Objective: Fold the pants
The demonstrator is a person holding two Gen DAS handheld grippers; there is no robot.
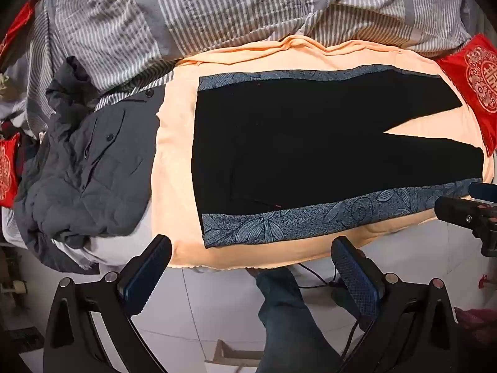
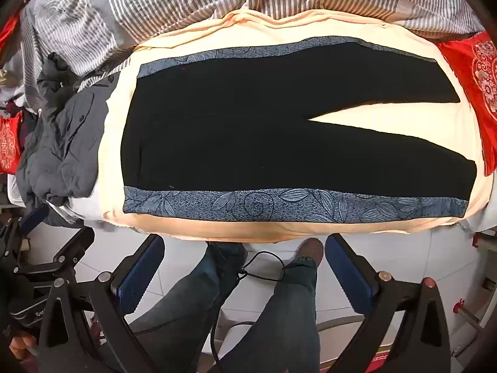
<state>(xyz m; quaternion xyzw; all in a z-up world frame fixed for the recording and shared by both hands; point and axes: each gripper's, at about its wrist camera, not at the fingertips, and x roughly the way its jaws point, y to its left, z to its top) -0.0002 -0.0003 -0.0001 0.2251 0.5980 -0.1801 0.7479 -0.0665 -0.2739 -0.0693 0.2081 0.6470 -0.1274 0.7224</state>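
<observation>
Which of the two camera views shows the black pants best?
The right wrist view: the pants lie whole and centred, both legs clear to their ends. The left wrist view shows the pants too, but off to the right, with the other claw covering the near leg's end.

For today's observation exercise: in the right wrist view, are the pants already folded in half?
No, the pants lie flat on the peach sheet, both legs spread apart.

Pants flat on peach-sheeted bed
</observation>
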